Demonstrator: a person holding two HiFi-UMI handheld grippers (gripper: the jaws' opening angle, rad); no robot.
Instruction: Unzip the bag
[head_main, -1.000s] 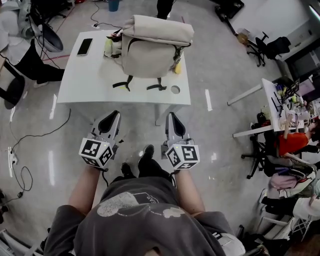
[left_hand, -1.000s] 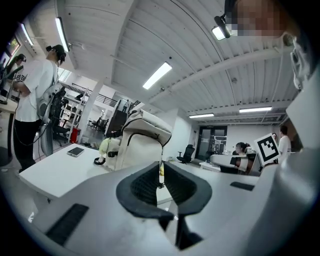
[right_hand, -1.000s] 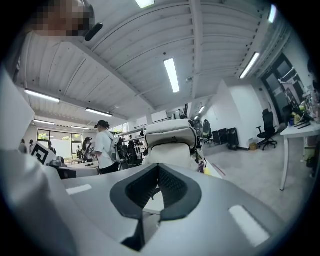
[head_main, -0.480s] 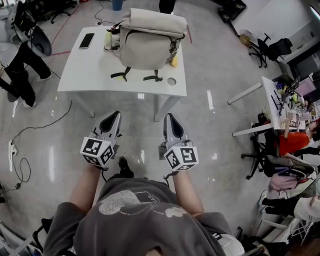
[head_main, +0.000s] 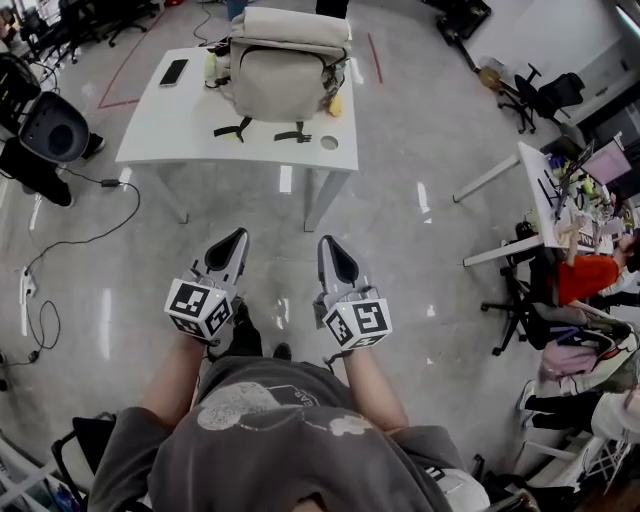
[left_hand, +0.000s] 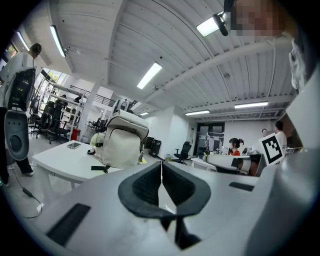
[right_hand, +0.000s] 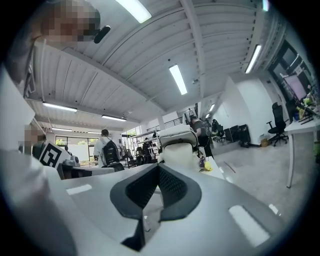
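A beige backpack (head_main: 283, 70) stands upright on the white table (head_main: 170, 135) far ahead of me, its black straps lying toward the front edge. Both grippers hang over the floor well short of the table, close to my body. My left gripper (head_main: 237, 235) points at the table; its jaws are closing, tips almost touching, with nothing between them. Beside it my right gripper (head_main: 327, 243) is shut and empty. The backpack (left_hand: 122, 142) sits above the meeting jaw tips (left_hand: 161, 164) in the left gripper view. The right gripper view shows the backpack (right_hand: 180, 145) beyond its closed tips (right_hand: 158, 166).
A black phone (head_main: 173, 72) lies on the table's left part and a yellow object (head_main: 335, 103) sits by the bag's right side. A black chair (head_main: 50, 125) stands left, with a cable (head_main: 95, 235) on the floor. Cluttered desks (head_main: 545, 195) and chairs fill the right.
The table and bag have slid up and away in the head view, looking smaller. Both grippers stay side by side in front of my body. A shoe under me has shifted.
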